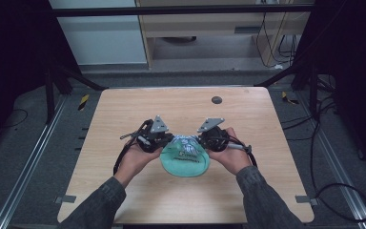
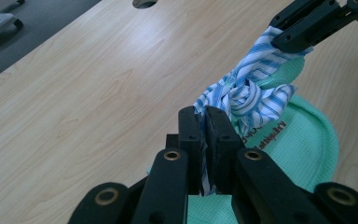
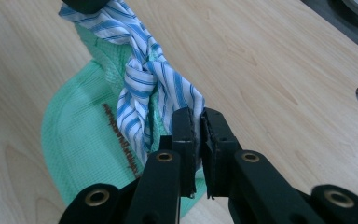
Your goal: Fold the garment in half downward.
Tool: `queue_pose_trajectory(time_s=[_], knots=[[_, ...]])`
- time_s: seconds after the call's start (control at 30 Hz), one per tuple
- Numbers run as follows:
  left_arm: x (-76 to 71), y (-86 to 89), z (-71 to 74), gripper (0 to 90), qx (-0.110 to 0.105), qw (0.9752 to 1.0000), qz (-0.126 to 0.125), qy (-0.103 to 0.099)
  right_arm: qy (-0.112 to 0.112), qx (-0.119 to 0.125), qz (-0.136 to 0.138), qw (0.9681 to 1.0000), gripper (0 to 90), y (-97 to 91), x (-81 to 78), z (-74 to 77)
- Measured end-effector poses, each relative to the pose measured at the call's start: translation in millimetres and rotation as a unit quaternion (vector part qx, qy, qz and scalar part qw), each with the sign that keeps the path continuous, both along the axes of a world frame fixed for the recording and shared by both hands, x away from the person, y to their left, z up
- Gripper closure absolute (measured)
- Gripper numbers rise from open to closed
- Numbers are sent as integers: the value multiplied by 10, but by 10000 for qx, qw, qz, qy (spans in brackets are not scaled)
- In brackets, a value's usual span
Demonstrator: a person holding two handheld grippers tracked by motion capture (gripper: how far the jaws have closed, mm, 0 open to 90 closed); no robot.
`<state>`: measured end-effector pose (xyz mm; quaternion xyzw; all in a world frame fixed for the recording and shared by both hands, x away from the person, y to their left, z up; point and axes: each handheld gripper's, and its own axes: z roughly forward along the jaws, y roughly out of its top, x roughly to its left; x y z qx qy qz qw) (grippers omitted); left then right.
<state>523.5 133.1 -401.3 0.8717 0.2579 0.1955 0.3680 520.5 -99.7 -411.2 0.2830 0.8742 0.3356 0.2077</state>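
1. Left gripper (image 1: 167,139) clamped on the left edge of the striped cloth (image 1: 187,142), jaws pressed together with only a thin fold of fabric between the pads (seen plainly in the left gripper view (image 2: 204,135)).
2. Right gripper (image 1: 204,140) likewise pinched shut on the right edge of the same cloth; pads nearly meeting around blue-and-white fabric in the right gripper view (image 3: 196,135).
3. Striped cloth bunched and twisted into a knot-like wad (image 2: 247,95) between the two grippers, at the middle of the table (image 1: 124,109), a touch toward 6 o'clock from centre.
4. Green cloth (image 1: 185,164) spread under and toward 6 o'clock of the striped one, rounded edge nearest the person, a line of dark lettering (image 3: 119,140) across it (too small to read).
5. In the left gripper view, striped cloth rising toward 1 o'clock from the jaws up to the other gripper at the top right corner; green cloth (image 2: 303,149) at 3 to 4 o'clock, flat on the wood.
6. In the right gripper view, striped cloth (image 3: 144,84) running toward 11 o'clock to the other gripper at the top edge; green cloth (image 3: 79,144) at 9 o'clock.
7. Left hand (image 1: 136,160) and right hand (image 1: 233,155) cupping the gripper bodies from below, grey sleeves entering from 6 o'clock.
8. Dark round hole (image 1: 216,100) in the tabletop at about 1 o'clock from the cloths, well apart from them.
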Motion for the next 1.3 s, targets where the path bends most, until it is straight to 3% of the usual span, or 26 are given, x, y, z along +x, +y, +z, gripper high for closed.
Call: queue_pose_trajectory(time_s=[0.47, 0.63, 0.77, 0.97, 1.13, 1.3], knots=[[-255, -20, -216, 859, 15, 9997, -224, 39, 157, -10, 125, 9998, 819, -30, -210, -235], [-294, -2, -253, 859, 19, 9996, -261, 50, 246, 4, 146, 9996, 722, -28, -228, -275], [-334, 0, -276, 858, 25, 9995, -301, 34, 365, -40, 159, 9992, 582, 5, -231, -302], [-357, 35, -308, 857, 10, 9995, -306, 45, 501, -54, 87, 9987, 515, -29, -196, -311], [-396, 52, -342, 857, -18, 9994, -331, 65, 560, -27, 133, 9983, 518, -10, -205, -331], [-450, 89, -387, 855, 7, 9993, -360, 96, 612, -97, 343, 9975, 625, 43, -300, -360]])
